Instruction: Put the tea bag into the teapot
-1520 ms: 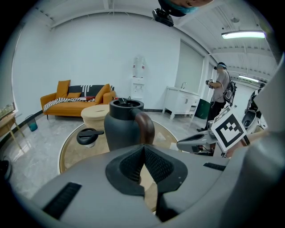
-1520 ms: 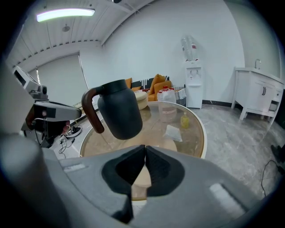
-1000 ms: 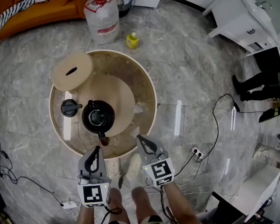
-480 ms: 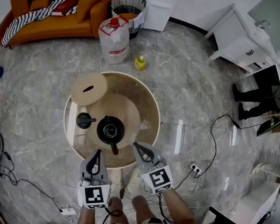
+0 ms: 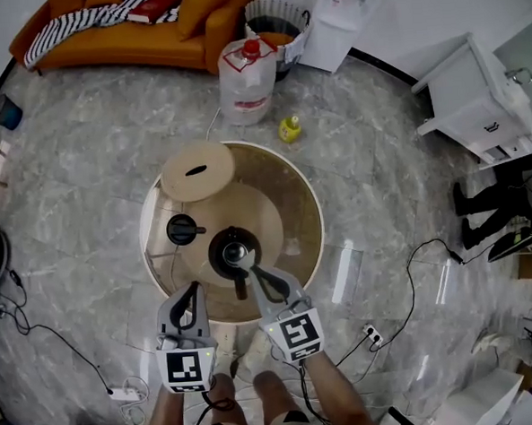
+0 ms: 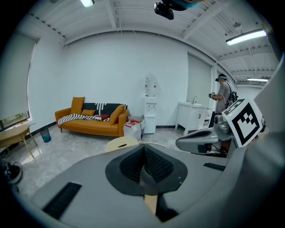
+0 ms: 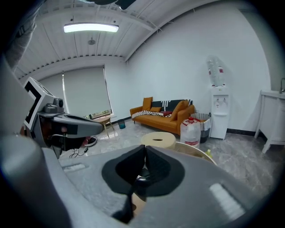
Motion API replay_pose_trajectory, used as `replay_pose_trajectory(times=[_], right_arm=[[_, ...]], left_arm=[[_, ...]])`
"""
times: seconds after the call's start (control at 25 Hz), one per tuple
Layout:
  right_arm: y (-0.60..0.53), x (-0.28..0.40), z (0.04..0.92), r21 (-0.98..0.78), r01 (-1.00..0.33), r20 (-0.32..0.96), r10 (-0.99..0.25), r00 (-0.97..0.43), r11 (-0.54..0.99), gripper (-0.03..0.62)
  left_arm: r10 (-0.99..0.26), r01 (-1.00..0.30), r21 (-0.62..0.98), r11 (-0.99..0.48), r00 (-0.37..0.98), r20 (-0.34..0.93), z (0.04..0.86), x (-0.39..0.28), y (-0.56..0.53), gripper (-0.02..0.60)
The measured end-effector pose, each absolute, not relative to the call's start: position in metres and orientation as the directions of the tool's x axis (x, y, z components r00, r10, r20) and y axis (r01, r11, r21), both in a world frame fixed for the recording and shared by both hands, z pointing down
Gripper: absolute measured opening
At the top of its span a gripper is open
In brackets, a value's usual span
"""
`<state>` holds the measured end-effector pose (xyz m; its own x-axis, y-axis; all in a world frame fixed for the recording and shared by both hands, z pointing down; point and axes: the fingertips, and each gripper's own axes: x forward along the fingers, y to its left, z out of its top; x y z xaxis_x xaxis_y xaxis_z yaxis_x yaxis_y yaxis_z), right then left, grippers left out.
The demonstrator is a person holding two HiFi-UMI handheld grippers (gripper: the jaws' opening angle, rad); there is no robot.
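Note:
A black teapot (image 5: 233, 252) stands without its lid on the round glass-topped table (image 5: 306, 196). Its black lid (image 5: 182, 228) lies to the left of it. A small pale tea bag (image 5: 292, 248) rests on the glass right of the pot, apart from both grippers. My right gripper (image 5: 251, 269) is shut, its tips at the pot's near right rim; between its pads (image 7: 144, 153) I see nothing held, only the pot's mouth (image 7: 143, 176) beyond. My left gripper (image 5: 192, 288) is also shut, near the table's front edge left of the pot, and holds nothing (image 6: 143, 151).
A round wooden stool (image 5: 197, 171) overlaps the table's far left edge. A water jug (image 5: 247, 78) and a yellow bottle (image 5: 289, 128) stand on the floor behind it, before an orange sofa (image 5: 138, 26). Cables and a power strip (image 5: 124, 393) lie near my feet. A person (image 5: 490, 204) stands at the right.
The head view has shifted, so the table sits lower and further right in the frame. Both grippers have come closer to the teapot; the right one's tips now reach its rim. Both stay shut.

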<state>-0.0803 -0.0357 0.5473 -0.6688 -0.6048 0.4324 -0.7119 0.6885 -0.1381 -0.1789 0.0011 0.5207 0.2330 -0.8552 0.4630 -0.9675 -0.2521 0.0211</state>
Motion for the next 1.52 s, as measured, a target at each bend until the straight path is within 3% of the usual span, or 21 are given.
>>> replay_pose_trajectory(times=[0.64, 0.76, 0.84, 1.2, 1.52], right_arm=[[-0.046, -0.111, 0.605, -0.154, -0.686, 0.473, -0.557, -0.683, 0.711, 0.009], [-0.044, -0.115, 0.603, -0.191, -0.671, 0.45, -0.544, -0.709, 0.716, 0.189], [-0.044, -0.114, 0.605, -0.189, -0.672, 0.446, -0.547, -0.708, 0.716, 0.241], [-0.044, -0.109, 0.596, -0.185, -0.67, 0.458, -0.541, -0.706, 0.719, 0.241], [-0.046, -0.103, 0.556, -0.16, -0.697, 0.42, -0.591, -0.689, 0.699, 0.218]], left_arm=[[-0.838, -0.984, 0.079, -0.162, 0.18, 0.515, 0.564, -0.207, 0.001, 0.015], [-0.84, -0.982, 0.066, -0.174, 0.184, 0.51, 0.563, -0.207, -0.003, 0.015], [-0.842, -0.983, 0.072, -0.168, 0.181, 0.509, 0.562, -0.207, -0.005, 0.015], [-0.842, -0.985, 0.105, -0.138, 0.173, 0.511, 0.549, -0.203, -0.008, 0.015], [-0.86, -0.971, 0.02, -0.24, 0.222, 0.46, 0.523, -0.203, -0.013, 0.015]])
